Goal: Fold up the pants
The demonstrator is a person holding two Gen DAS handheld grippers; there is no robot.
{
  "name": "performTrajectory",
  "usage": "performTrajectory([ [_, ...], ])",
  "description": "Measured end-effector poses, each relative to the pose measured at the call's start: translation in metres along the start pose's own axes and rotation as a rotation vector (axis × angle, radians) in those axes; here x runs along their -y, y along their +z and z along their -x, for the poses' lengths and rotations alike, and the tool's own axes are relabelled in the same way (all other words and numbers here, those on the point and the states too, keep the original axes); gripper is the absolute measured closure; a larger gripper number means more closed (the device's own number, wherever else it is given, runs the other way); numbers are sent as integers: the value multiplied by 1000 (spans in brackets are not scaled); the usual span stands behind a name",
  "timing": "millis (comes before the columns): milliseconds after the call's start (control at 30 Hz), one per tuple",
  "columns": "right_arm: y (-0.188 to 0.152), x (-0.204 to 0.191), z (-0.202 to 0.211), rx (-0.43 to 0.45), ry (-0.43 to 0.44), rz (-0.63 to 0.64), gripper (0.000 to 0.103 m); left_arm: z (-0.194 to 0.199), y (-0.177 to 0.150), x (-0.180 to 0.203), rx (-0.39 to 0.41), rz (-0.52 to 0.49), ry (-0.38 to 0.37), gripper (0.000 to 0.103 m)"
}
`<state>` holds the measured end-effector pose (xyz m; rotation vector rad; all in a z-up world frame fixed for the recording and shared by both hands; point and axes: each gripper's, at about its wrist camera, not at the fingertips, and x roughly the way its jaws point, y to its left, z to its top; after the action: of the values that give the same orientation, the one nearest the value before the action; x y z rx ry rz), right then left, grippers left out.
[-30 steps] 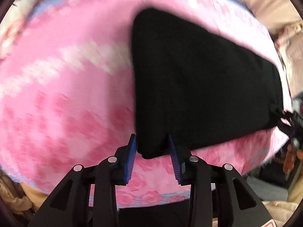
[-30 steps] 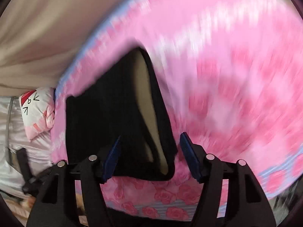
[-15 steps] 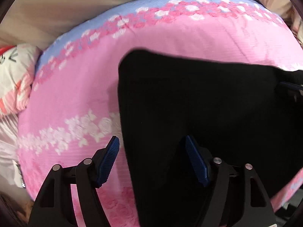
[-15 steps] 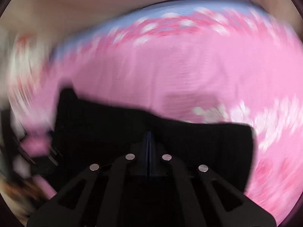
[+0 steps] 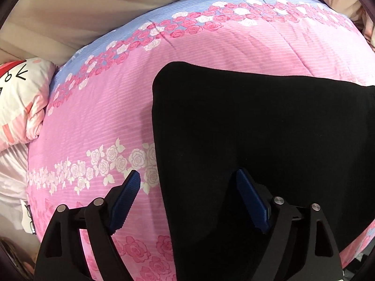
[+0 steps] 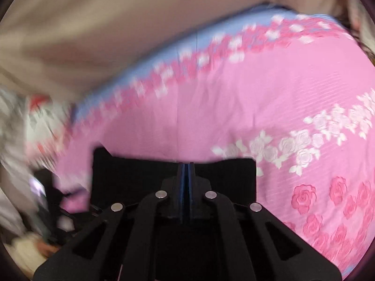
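Pants (image 5: 257,140) lie on bedspread (image 5: 98,121), edge between spread left tongs (image 5: 187,182).

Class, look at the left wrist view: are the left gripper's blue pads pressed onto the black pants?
No. The left gripper stands wide open, one pad over the pink floral quilt and one over the black pants.

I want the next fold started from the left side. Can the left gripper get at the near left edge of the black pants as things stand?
Probably yes. The left gripper, jaws wide apart, hangs right over that edge of the black pants on the pink quilt, with nothing between.
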<state>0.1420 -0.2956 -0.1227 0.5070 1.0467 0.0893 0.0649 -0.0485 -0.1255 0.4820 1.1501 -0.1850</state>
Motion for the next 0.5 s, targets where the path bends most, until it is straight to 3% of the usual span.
performTrajectory([
  [33,-1,12,-17,-25,-16,-5,103,0,0,1,2,1,6,19],
  [67,-2,23,-19,3,30,-63,103,-1,1,2,1,-4,17,18],
  [100,4,36,-12,23,22,-182,103,0,2,4,2,-11,23,18],
  [133,7,40,-1,47,26,-223,102,1,3,6,-1,-22,35,18],
  [200,12,32,28,130,77,-227,100,2,4,8,-6,-40,53,18],
  [267,11,24,26,82,95,-183,100,2,2,8,-5,-33,57,18],
  [367,4,31,-13,-24,-20,-67,103,1,2,8,-6,-21,61,18],
  [433,8,50,-5,18,9,-208,103,2,3,9,-8,-23,61,18],
  [500,10,39,26,98,-12,-204,97,3,4,9,-15,-28,61,18],
])
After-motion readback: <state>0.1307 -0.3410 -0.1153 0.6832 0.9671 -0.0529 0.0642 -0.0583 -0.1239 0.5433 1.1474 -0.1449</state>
